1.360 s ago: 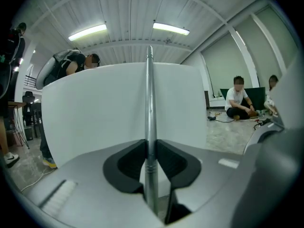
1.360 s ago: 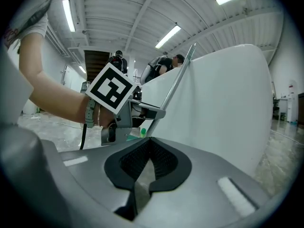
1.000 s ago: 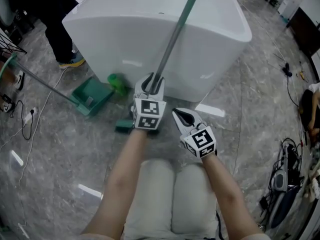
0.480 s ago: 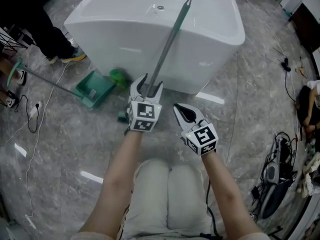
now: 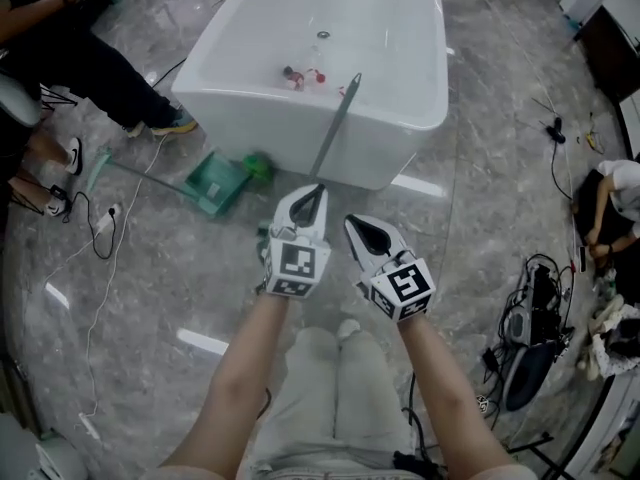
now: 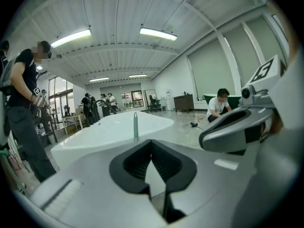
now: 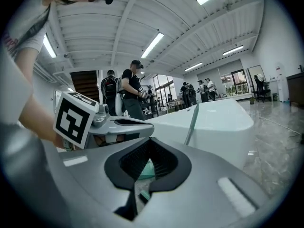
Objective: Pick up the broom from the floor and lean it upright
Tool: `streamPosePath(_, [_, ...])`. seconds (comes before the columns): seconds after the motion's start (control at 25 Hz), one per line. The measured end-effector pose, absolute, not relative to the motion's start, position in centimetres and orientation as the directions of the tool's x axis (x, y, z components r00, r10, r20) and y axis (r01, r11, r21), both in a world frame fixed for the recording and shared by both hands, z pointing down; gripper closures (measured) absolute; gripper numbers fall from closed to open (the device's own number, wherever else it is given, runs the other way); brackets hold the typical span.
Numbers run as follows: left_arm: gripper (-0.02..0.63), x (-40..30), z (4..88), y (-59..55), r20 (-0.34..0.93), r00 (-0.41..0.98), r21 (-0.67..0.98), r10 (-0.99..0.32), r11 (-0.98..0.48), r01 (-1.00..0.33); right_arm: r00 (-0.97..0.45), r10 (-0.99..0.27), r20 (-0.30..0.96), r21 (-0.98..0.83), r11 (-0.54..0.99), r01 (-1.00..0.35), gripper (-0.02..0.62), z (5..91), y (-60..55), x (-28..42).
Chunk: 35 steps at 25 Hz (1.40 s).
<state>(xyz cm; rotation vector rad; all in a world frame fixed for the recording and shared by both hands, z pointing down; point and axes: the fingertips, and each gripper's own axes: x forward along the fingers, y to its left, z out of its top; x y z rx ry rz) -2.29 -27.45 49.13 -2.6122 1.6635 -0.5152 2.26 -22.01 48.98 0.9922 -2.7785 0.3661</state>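
The broom's grey-green handle (image 5: 335, 128) leans upright against the near wall of the white bathtub (image 5: 300, 118), top end at the rim. Its head is mostly hidden behind my left gripper (image 5: 311, 196). That gripper is shut and empty, just in front of the handle's lower part. In the left gripper view the handle (image 6: 135, 126) stands free ahead of the shut jaws. My right gripper (image 5: 362, 230) hovers beside the left, shut with nothing in it. In the right gripper view the handle (image 7: 192, 118) shows against the tub.
A green dustpan (image 5: 218, 180) with a long handle lies on the marble floor left of the tub, a green object (image 5: 260, 165) next to it. Cables (image 5: 100, 230) trail at left, gear (image 5: 525, 318) at right. People stand at upper left; one crouches at right (image 5: 612, 200).
The left gripper's jaws, open around the handle before, have left it and shut. Both grippers have risen and the view has pulled back. The broom stays leaning on the tub.
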Motion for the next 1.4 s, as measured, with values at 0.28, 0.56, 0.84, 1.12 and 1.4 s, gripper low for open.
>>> streamPosePath(0.28, [0.607, 0.2, 37.6, -23.6, 0.256, 0.447, -0.130, -0.857, -0.489, -0.863, -0.735, -0.647, 0.203, -0.183, 0.713, -0.677, 0.594, 37.3, -20.1, 4.3])
streamPosePath(0.56, [0.607, 1.1, 29.4, -20.7, 0.227, 0.494, -0.094, -0.839, -0.524, -0.847, -0.733, -0.658, 0.173, -0.106, 0.728, -0.677, 0.595, 28.1, -18.8, 4.6])
streamPosePath(0.84, [0.607, 0.8, 25.0, -18.6, 0.188, 0.498, -0.075, -0.846, -0.518, -0.852, -0.729, -0.665, 0.161, -0.075, 0.728, -0.681, 0.595, 23.7, -17.2, 5.0])
streamPosePath(1.12, [0.607, 1.4, 21.9, -17.7, 0.123, 0.515, -0.100, -0.848, -0.527, -0.844, -0.732, -0.669, 0.126, -0.058, 0.732, -0.679, 0.595, 21.7, -16.7, 5.3])
streamPosePath(1.4, [0.607, 1.1, 18.8, -17.9, 0.065, 0.517, -0.097, -0.854, -0.521, -0.848, -0.748, -0.660, 0.066, -0.013, 0.749, -0.662, 0.595, 18.5, -17.2, 4.4])
